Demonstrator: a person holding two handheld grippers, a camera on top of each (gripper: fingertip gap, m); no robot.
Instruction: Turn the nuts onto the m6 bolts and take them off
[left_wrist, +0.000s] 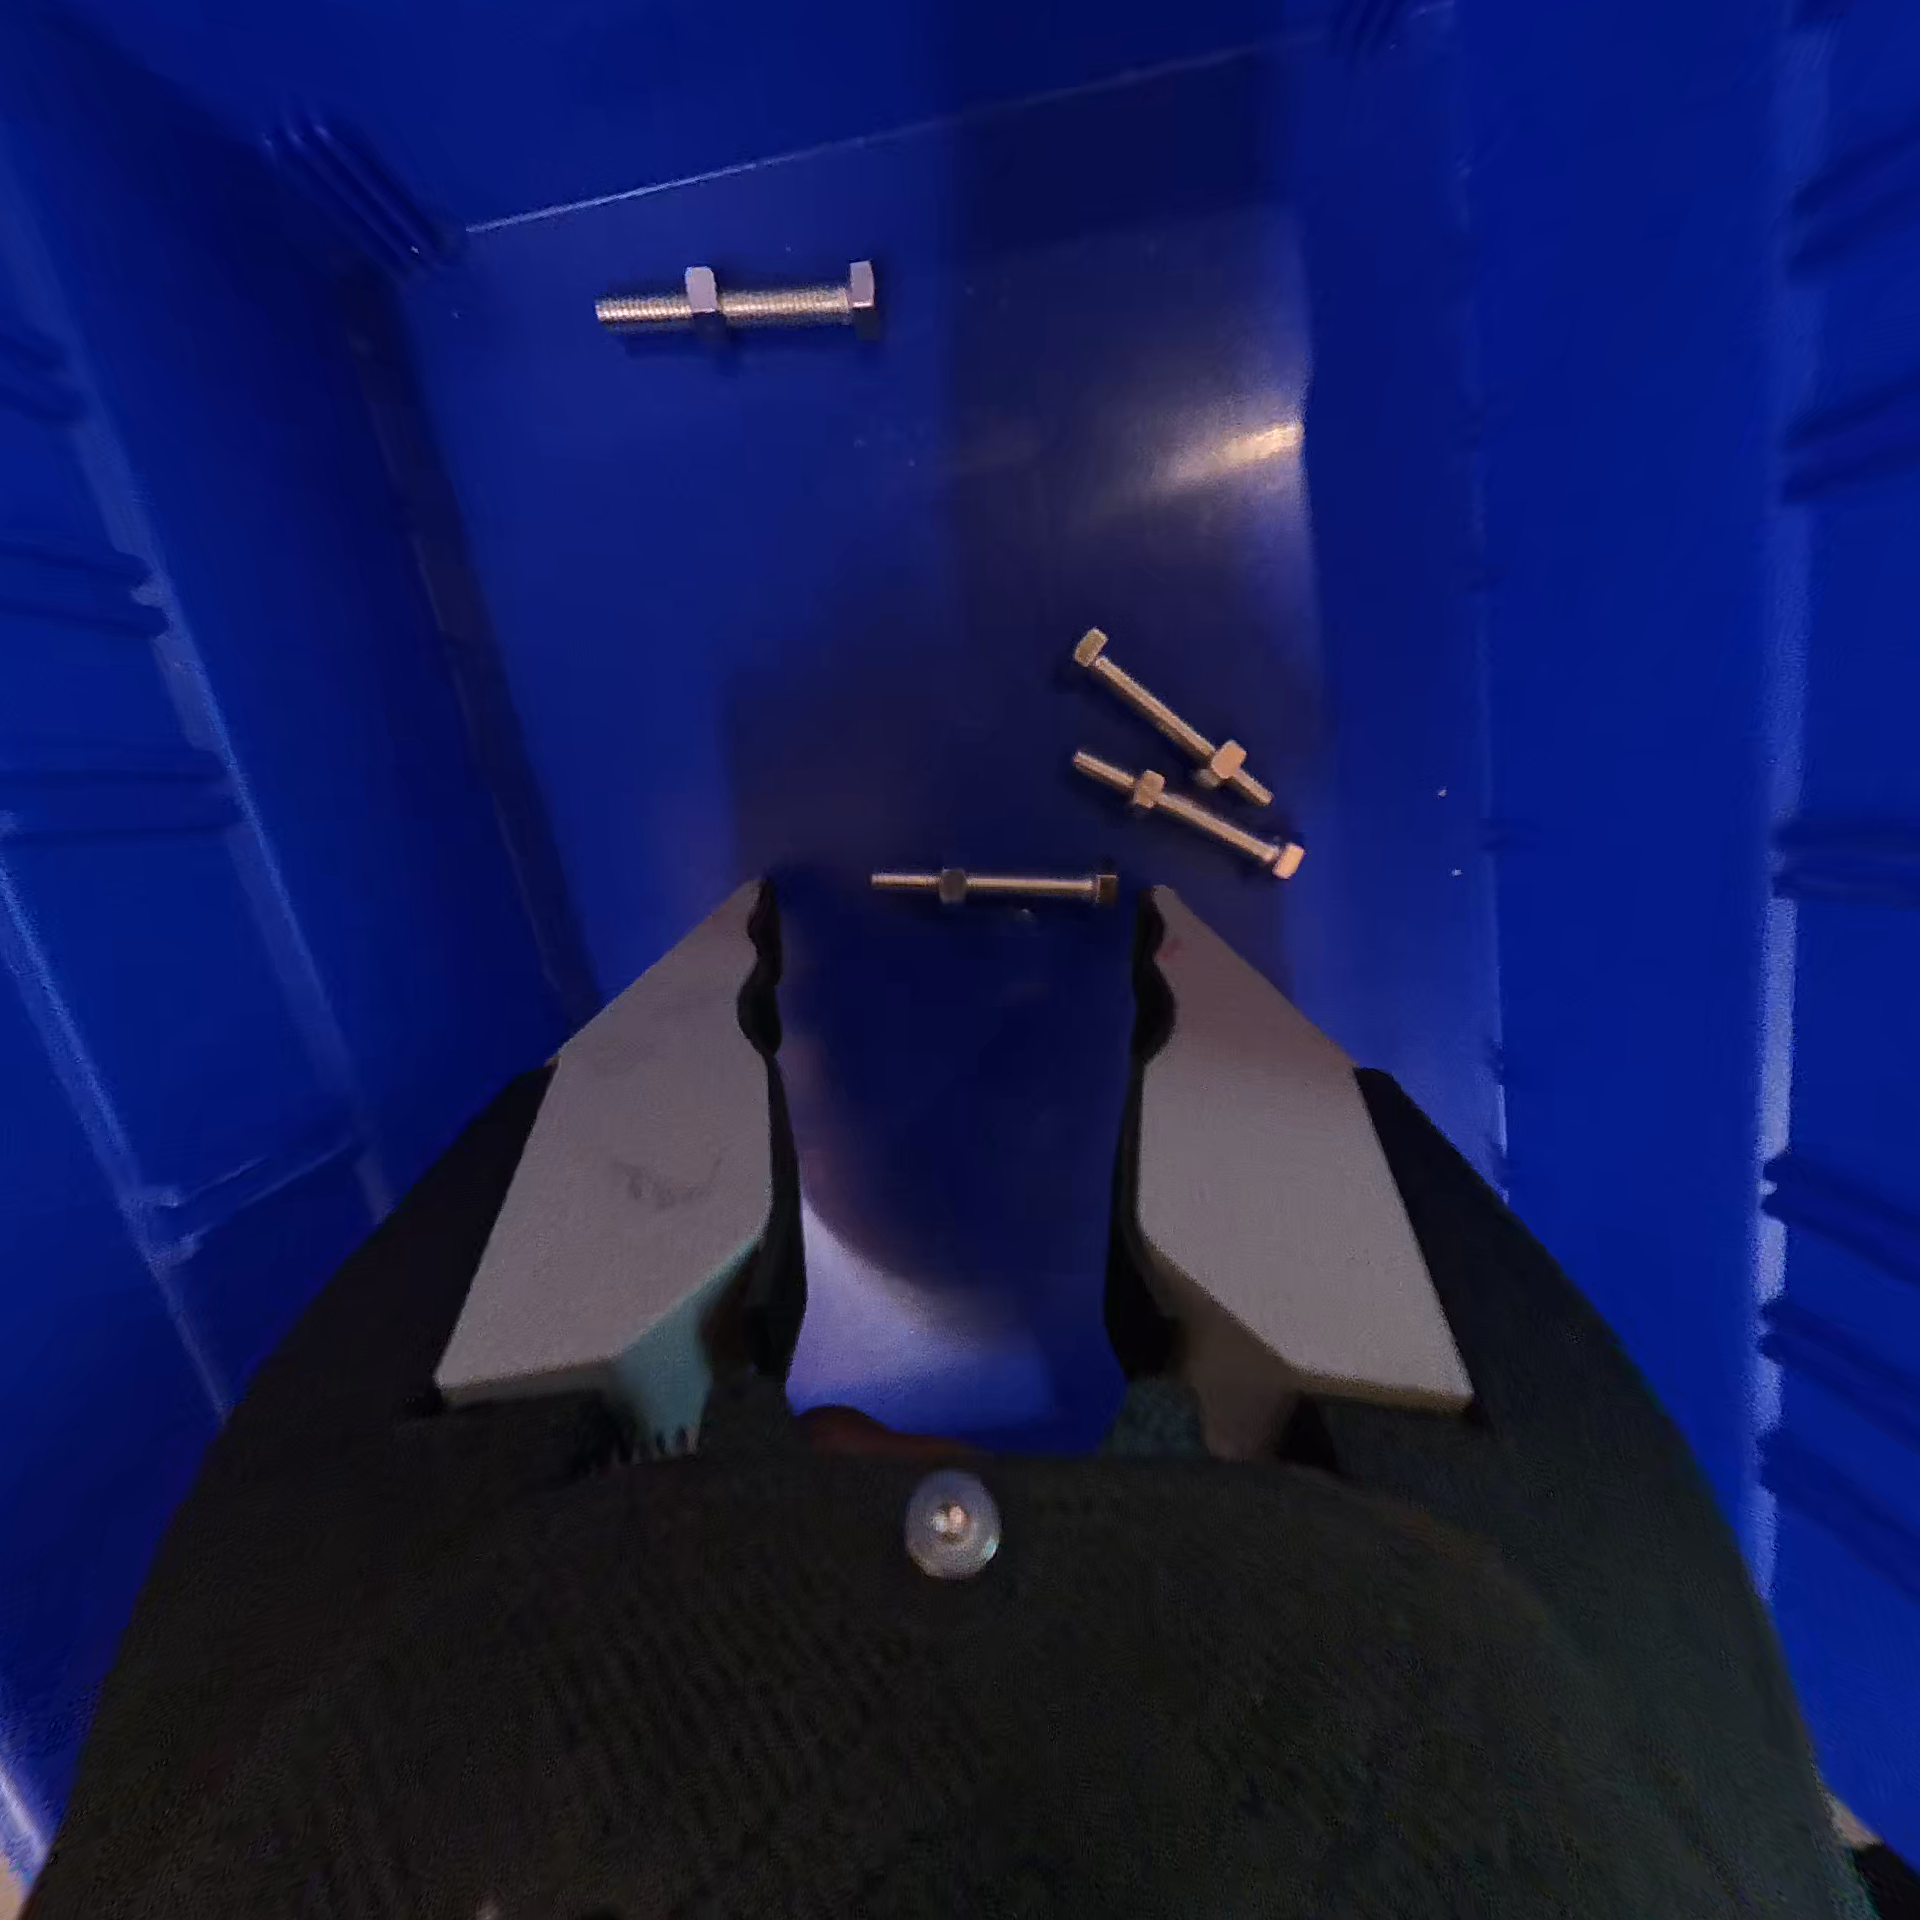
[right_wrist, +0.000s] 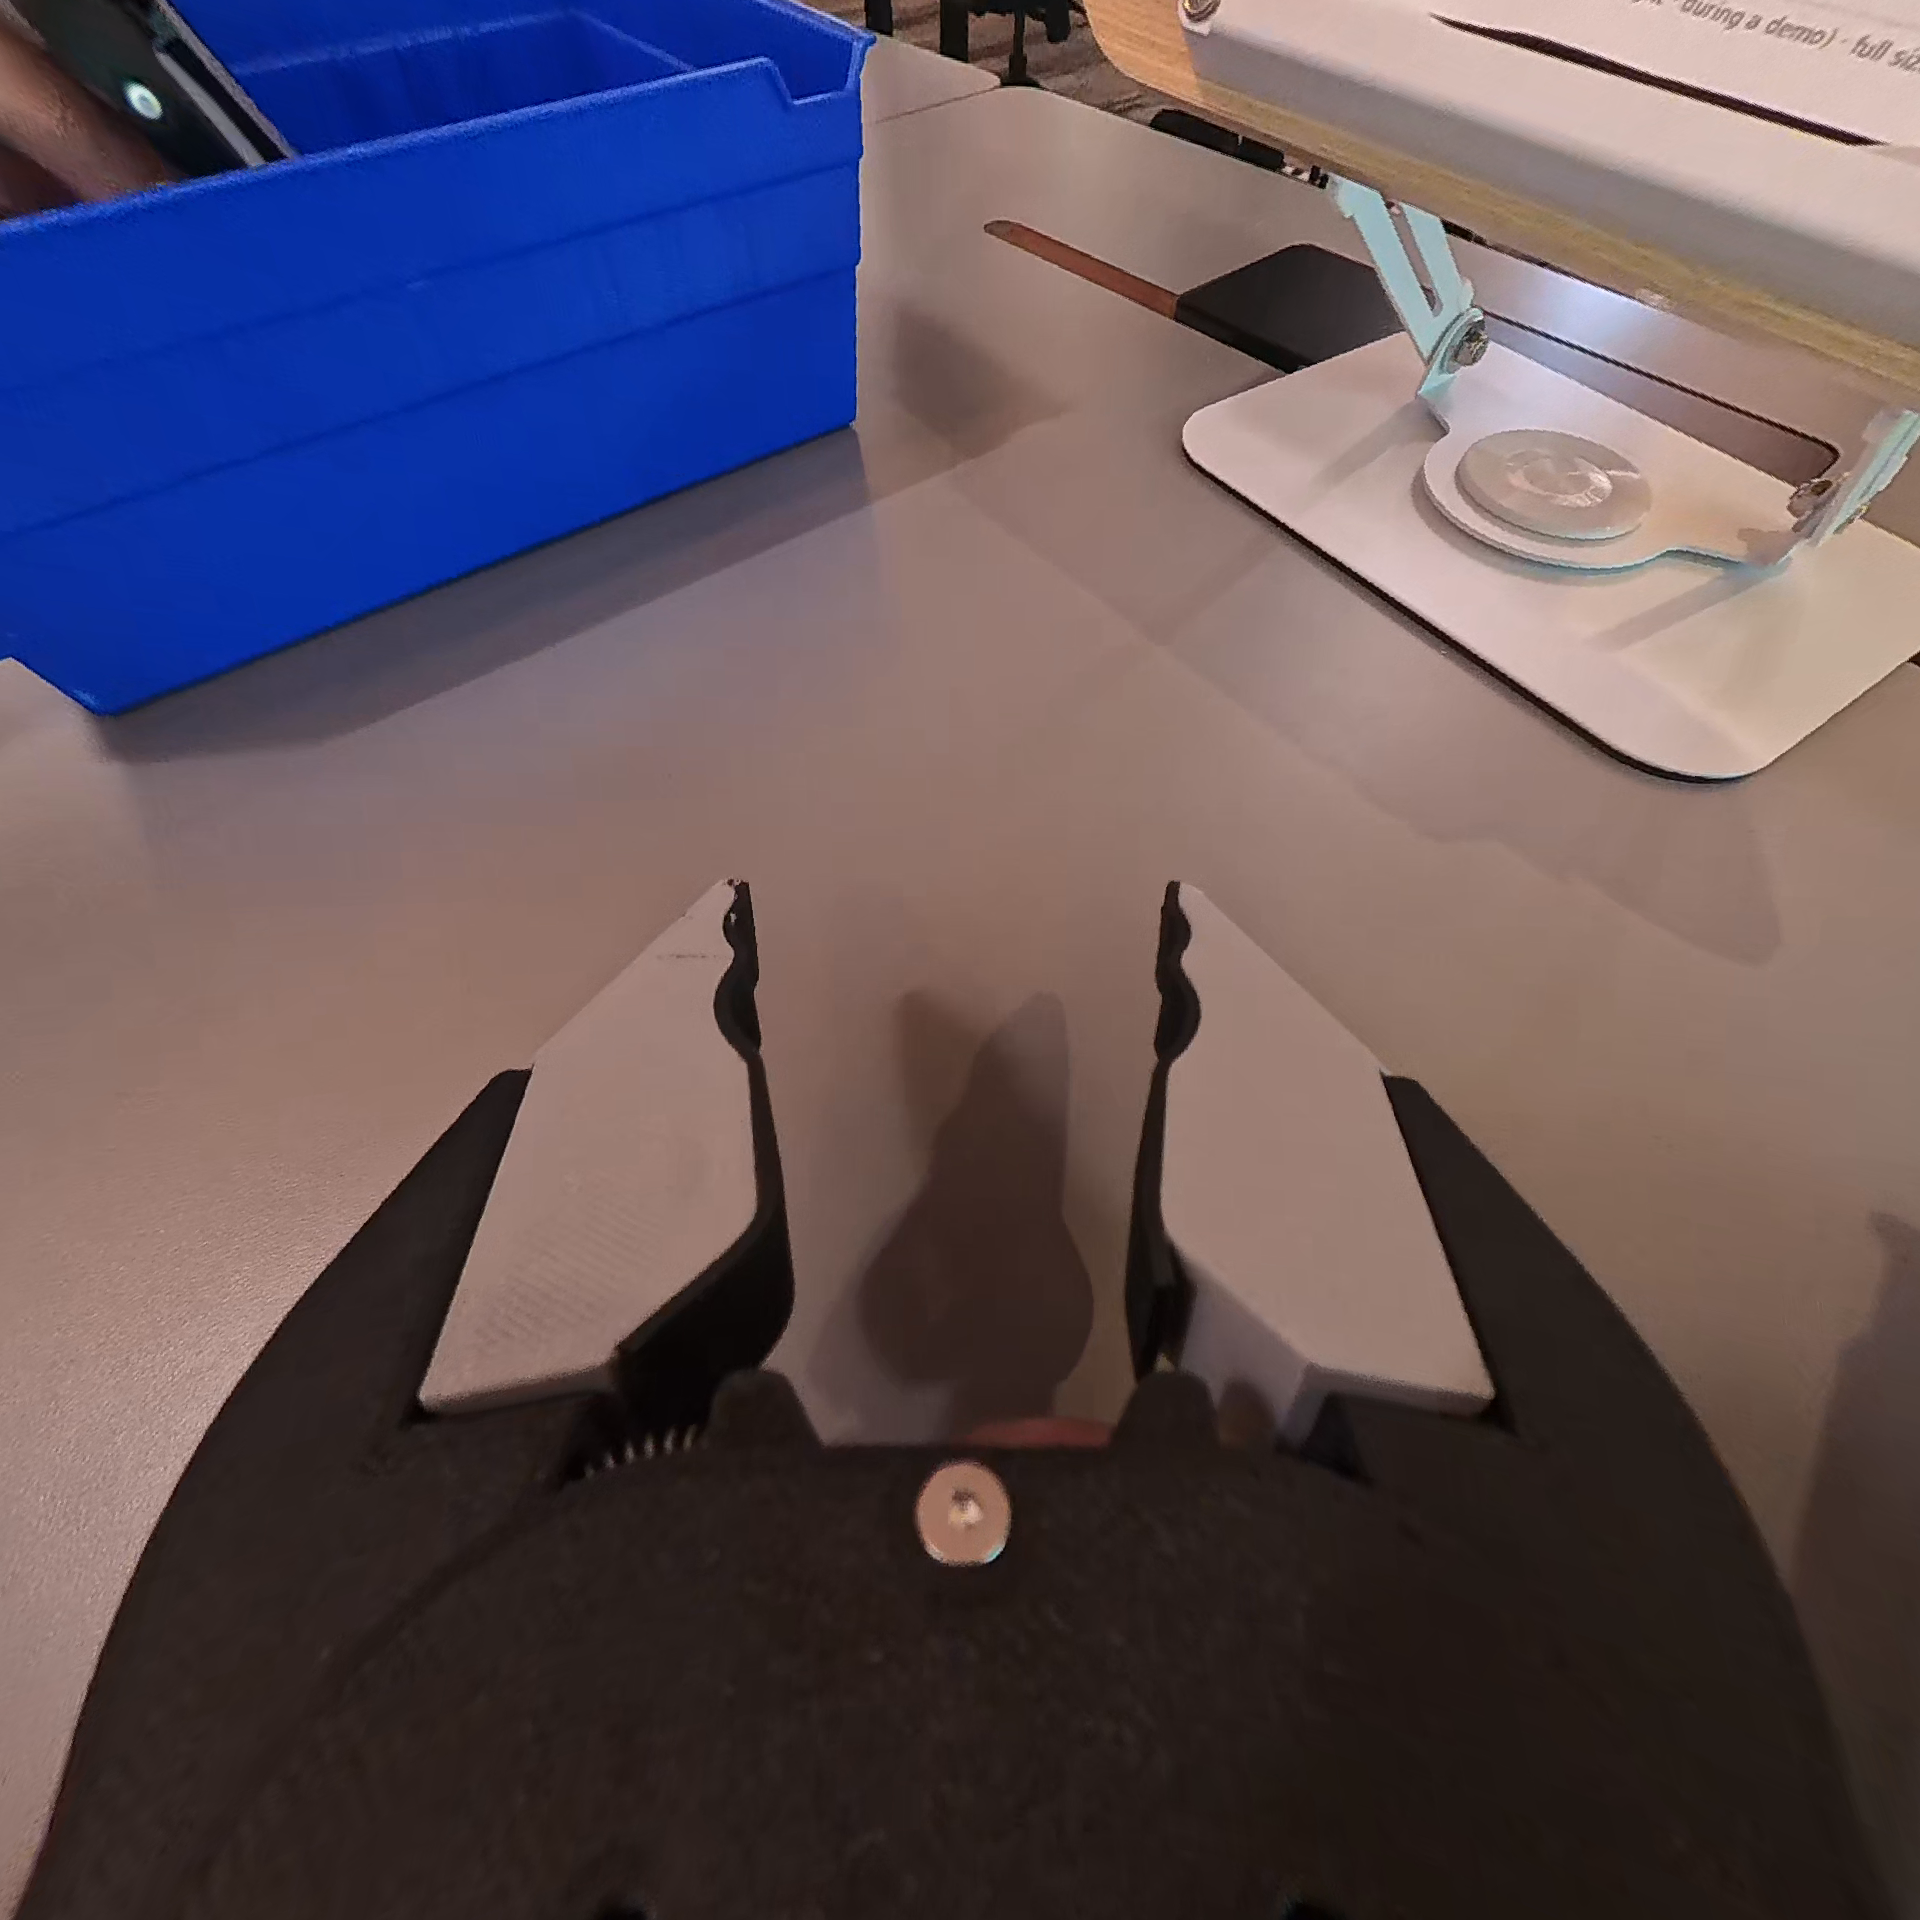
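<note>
Inside a blue plastic bin (left_wrist: 1039, 540), the left gripper (left_wrist: 951, 899) hangs with its grey fingers spread apart and nothing between them, tips low over the bin floor. Four silver bolts lie on that floor, each with a nut threaded part-way along its shaft. The nearest bolt (left_wrist: 997, 886) lies crosswise just beyond the left gripper's fingertips, its head toward the right finger and its nut (left_wrist: 953, 886) nearer the left. To the right of it, close to the bin's right wall, two more bolts lie side by side at a slant: the upper slanted bolt (left_wrist: 1174, 717) and the lower slanted bolt (left_wrist: 1190, 816), the two touching or nearly so where the upper one's nut sits. A thicker bolt (left_wrist: 738, 307) rests well apart from the others at the far end of the bin, near the back wall, lying crosswise.

Outside the bin, the right gripper (right_wrist: 951, 904) hovers over the bare grey desk (right_wrist: 935, 727), its fingers likewise parted and empty, its shadow falling between them. From this side the bin stands on the desk to the left of the right gripper, with the left gripper's dark body reaching into it at the far left corner. To the right of the bin, a white stand (right_wrist: 1455, 582) with a flat base sits on the desk.
</note>
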